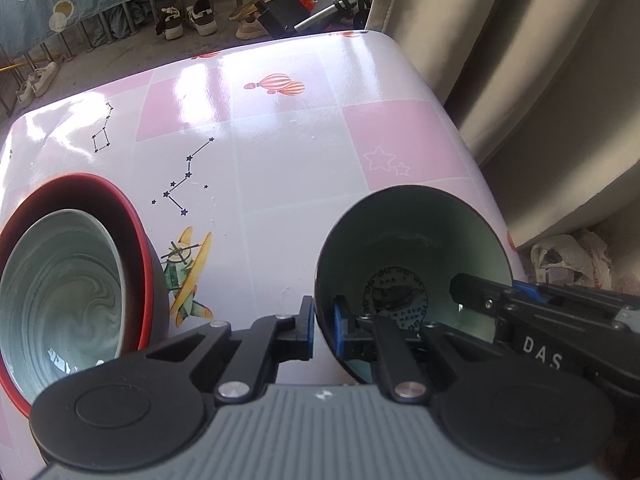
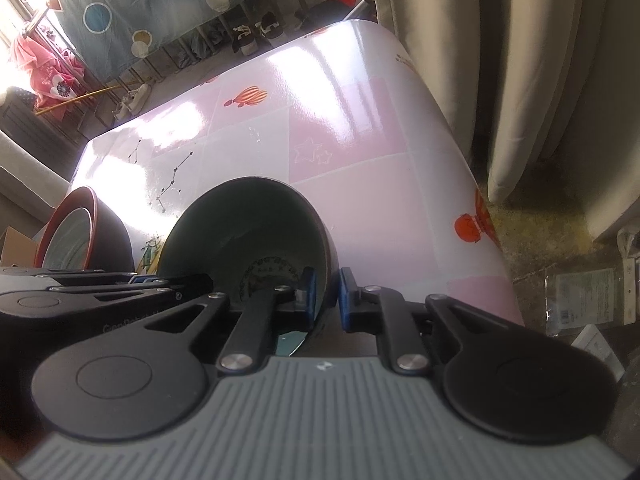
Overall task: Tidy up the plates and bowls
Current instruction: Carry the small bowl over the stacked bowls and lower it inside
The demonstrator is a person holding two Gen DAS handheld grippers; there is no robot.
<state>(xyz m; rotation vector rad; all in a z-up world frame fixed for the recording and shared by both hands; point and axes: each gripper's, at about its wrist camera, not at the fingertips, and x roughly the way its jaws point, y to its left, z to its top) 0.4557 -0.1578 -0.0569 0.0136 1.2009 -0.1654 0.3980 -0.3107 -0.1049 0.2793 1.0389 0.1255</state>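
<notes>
Left gripper [image 1: 323, 330] and right gripper [image 2: 325, 298] both clamped on opposite rims of tilted green bowl [image 1: 416, 236] over table [image 1: 280, 168].

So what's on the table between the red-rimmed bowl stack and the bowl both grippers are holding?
Nothing stands there: between the red-rimmed bowl and the held bowl is bare tablecloth with a printed airplane, clearest in the left wrist view.

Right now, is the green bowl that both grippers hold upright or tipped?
Tipped. The green bowl shows its mouth and inner bottom to both cameras; the left gripper and right gripper pinch its rim.
</notes>
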